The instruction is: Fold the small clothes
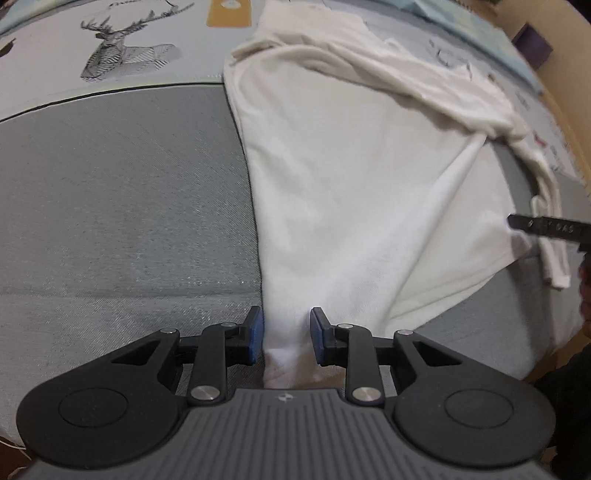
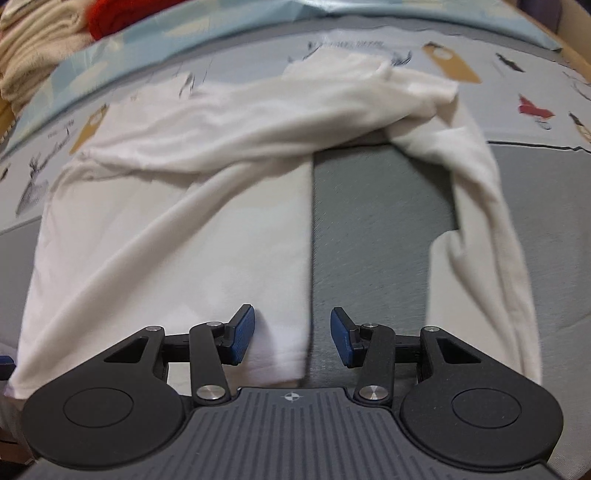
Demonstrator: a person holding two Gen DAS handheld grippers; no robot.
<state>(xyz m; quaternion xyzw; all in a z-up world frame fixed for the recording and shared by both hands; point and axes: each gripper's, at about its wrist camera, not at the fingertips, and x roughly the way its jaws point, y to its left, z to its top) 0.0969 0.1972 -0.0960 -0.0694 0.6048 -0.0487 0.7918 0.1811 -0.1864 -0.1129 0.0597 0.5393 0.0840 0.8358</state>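
Note:
A white long-sleeved shirt [image 1: 351, 177] lies on the grey bed cover, its body partly folded over and a sleeve trailing at the right. My left gripper [image 1: 286, 334] is open, its blue pads on either side of the shirt's near left corner, with cloth between them. In the right wrist view the shirt [image 2: 166, 240] fills the left and middle, with one sleeve [image 2: 491, 229] running down the right. My right gripper [image 2: 291, 338] is open over the shirt's near right corner, its pads apart and not pinching it. The right gripper's finger also shows at the right edge of the left wrist view [image 1: 546, 227].
The bed cover [image 1: 122, 206] is grey with a printed deer [image 1: 118, 55] and tan patches beyond. Folded cream and red clothes [image 2: 55, 33] are stacked at the far left of the right wrist view. The bed's wooden edge [image 1: 569, 122] runs along the right.

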